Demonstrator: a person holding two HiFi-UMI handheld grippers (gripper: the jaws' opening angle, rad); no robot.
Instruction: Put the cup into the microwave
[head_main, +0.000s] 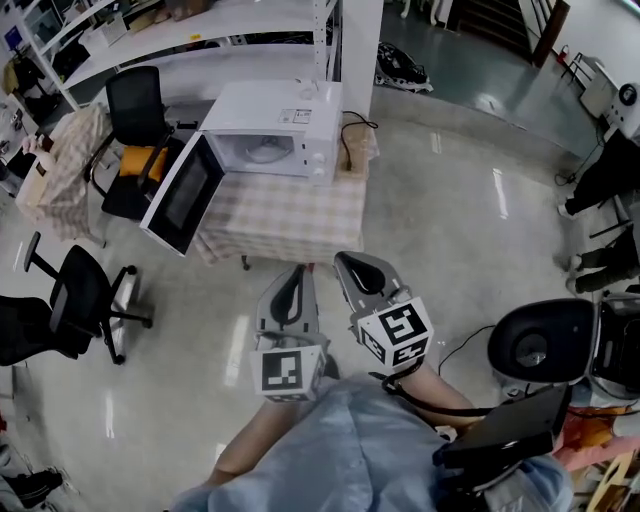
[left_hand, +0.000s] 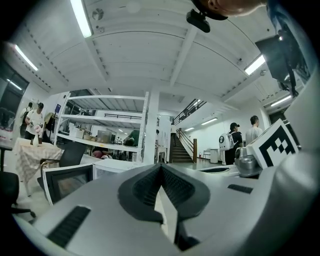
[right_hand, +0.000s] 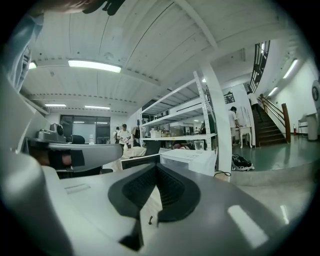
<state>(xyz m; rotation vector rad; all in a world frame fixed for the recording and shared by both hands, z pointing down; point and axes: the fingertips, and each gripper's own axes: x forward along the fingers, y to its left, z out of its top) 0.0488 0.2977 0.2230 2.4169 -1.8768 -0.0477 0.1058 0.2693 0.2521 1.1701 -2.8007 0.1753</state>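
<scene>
The room is bright and evenly lit by long ceiling lamps (left_hand: 80, 17), which show in both gripper views. In the head view the glossy floor (head_main: 450, 200) carries pale streaks of glare, and the white microwave (head_main: 280, 110) is almost washed out. Shadows are soft. Straight lines bend toward the edges. The gripper views have black corners and a blurred foreground.

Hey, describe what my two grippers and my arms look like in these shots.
The left gripper and right gripper both have pale grey, wedge-shaped jaws lined with dark ribbed pads. Each carries a white cube printed with black square markers. The sleeves are light blue, and a black cable runs by the right wrist.
</scene>
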